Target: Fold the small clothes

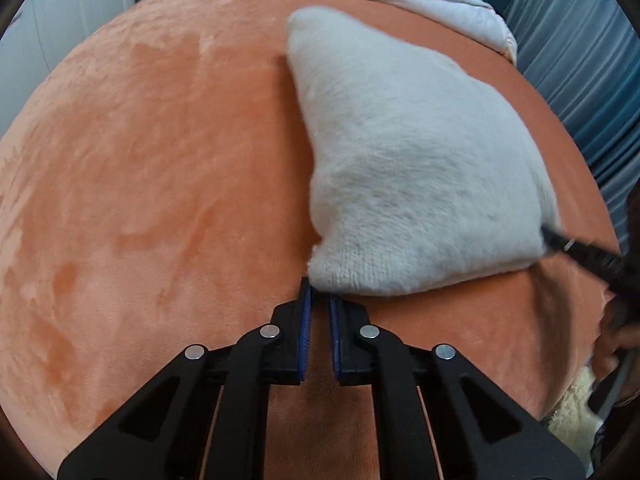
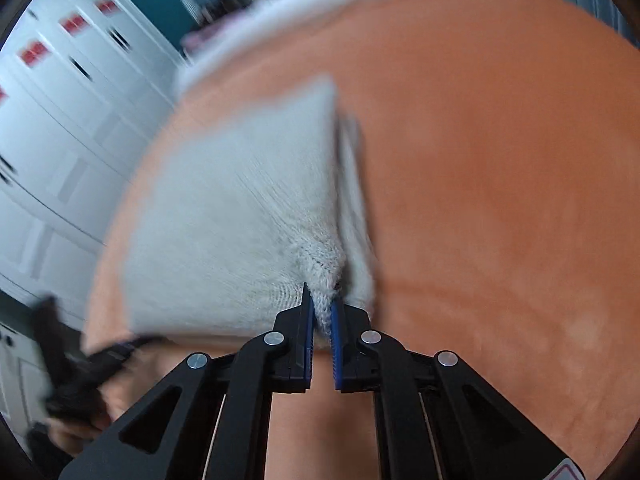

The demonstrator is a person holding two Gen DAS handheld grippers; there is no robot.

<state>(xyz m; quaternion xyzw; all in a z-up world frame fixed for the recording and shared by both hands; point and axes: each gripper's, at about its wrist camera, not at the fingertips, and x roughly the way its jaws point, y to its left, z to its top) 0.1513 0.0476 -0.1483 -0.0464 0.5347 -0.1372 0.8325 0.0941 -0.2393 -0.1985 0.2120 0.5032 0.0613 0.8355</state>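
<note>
Left wrist view: left gripper (image 1: 319,300) jaws nearly closed at near-left corner of white knit garment (image 1: 404,184), seemingly pinching its edge, on orange blanket (image 1: 160,160). Right gripper (image 2: 321,306) clenched on garment's near-right corner; right view blurred.

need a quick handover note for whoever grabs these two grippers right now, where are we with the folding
Left gripper: nearly shut at the near left corner of the white knit garment; no clear pinch shows there.
Right gripper: shut on the garment's near right corner.
Garment: lying on the orange blanket, already in layers.
Done: corner gripped on the right side.
Left: secure the left corner, carry the near edge over, flatten.
</note>
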